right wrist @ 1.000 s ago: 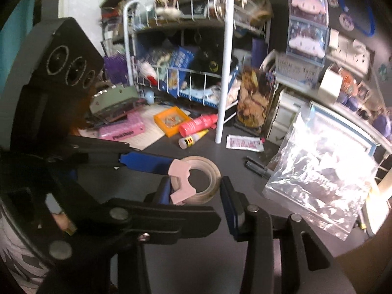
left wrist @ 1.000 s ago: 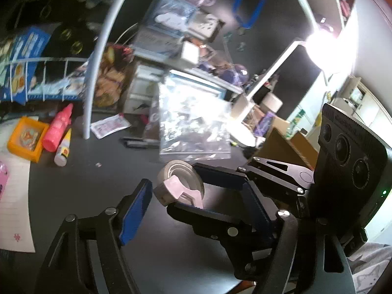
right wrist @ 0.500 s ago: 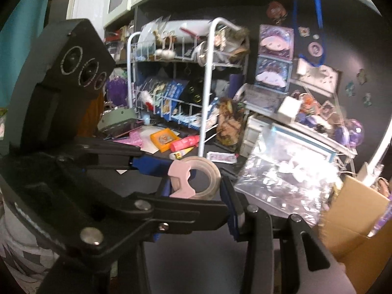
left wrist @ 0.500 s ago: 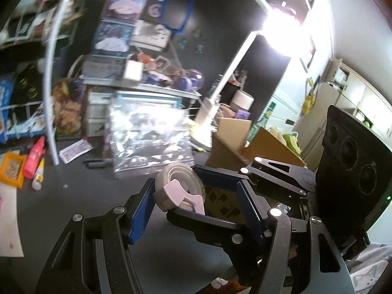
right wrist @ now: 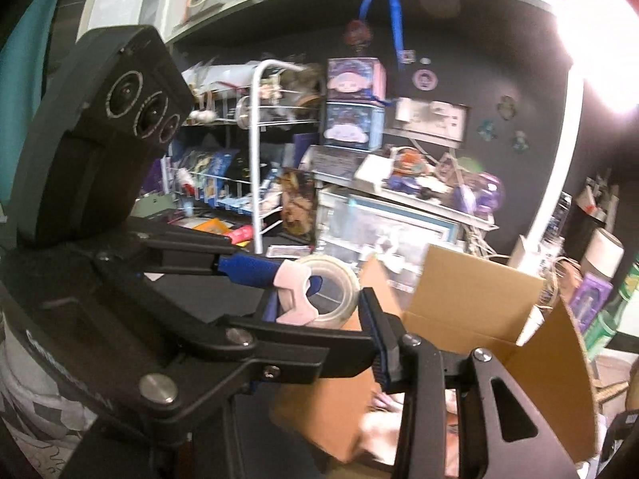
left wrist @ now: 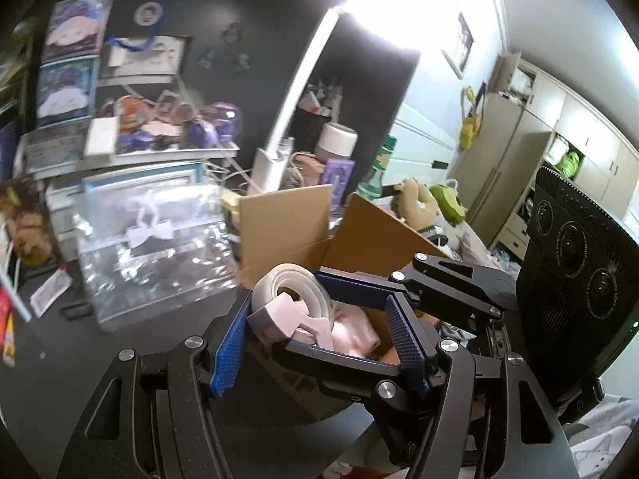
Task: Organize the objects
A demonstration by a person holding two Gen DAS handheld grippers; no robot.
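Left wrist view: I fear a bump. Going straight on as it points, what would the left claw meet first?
The tape roll already sits between its fingers. Beyond it, the left claw would probably meet the open cardboard box, upright flap first; depth is unclear.

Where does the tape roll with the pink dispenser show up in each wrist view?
Left wrist: tape roll sits lower centre, between both grippers' blue pads, in front of the open cardboard box.
Right wrist: tape roll sits centre-left, between the pads, left of the box.
Shared landmark: the cardboard box.
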